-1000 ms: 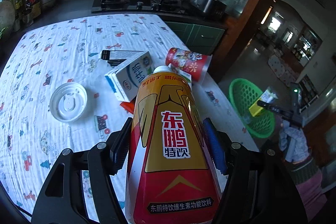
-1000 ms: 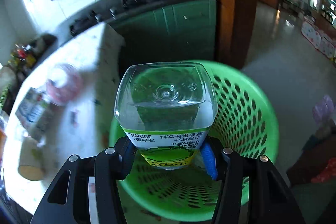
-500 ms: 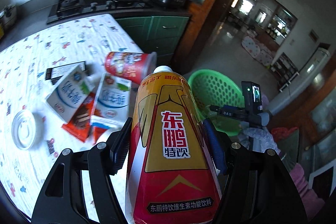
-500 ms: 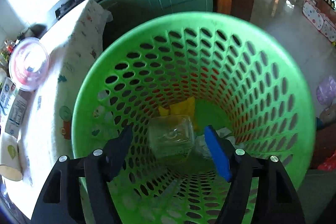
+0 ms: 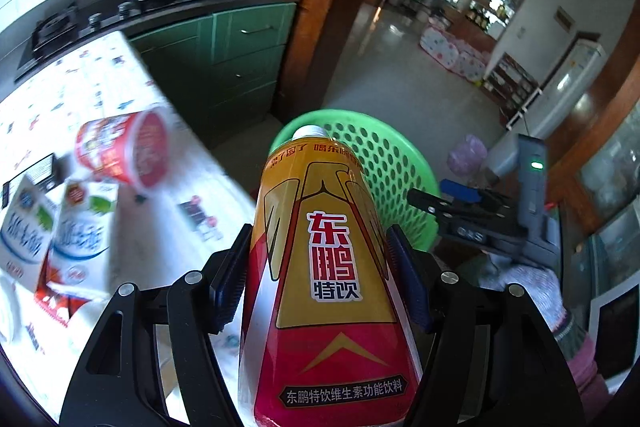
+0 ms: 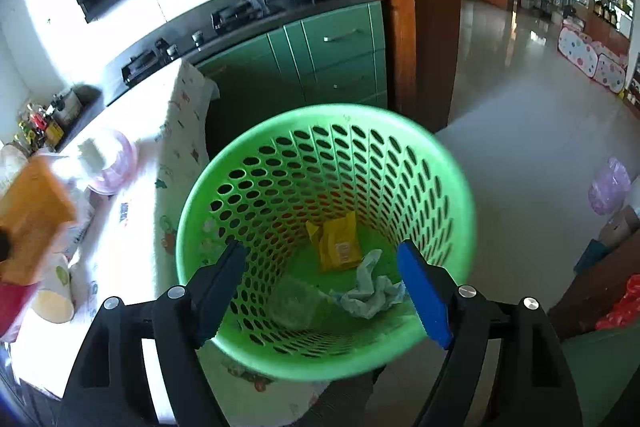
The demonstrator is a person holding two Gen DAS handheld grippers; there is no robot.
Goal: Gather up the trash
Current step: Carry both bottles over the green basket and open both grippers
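Bottle (image 5: 328,287) fills centre of the left wrist view, clamped between both pads of the left gripper (image 5: 320,279), cap end pointing away toward the green basket (image 5: 400,163). Label is yellow over red, big red characters 东鹏 with 特饮 under them, and a dark strip near the bottom reading 东鹏特饮维生素功能饮料; the orange line near the cap is only partly readable.

At left of that frame, blurred, two white-blue milk cartons (image 5: 52,231) lie on the patterned tablecloth (image 5: 100,87), print not readable, with a red noodle cup (image 5: 124,151) on its side above them. Mid right, the right gripper (image 5: 444,195) shows side-on just past the basket rim, jaws apart, a green light lit on its body.

Right wrist view looks down into the basket (image 6: 452,195), which the other view sees only from outside. Right gripper (image 6: 320,283) has its jaws wide apart, holding nothing, black pad at lower left and blue pad at lower right, over the rim. In the basket bottom lie a clear plastic bottle (image 6: 300,303), a yellow wrapper (image 6: 338,245) with print too small to read, and crumpled pale paper (image 6: 368,291).

At far left of this view, the held bottle appears as an orange-red blur (image 6: 28,223); a pale paper cup (image 6: 54,291) lies below it and the noodle cup's mouth (image 6: 108,163) sits upper left on the cloth (image 6: 176,131).
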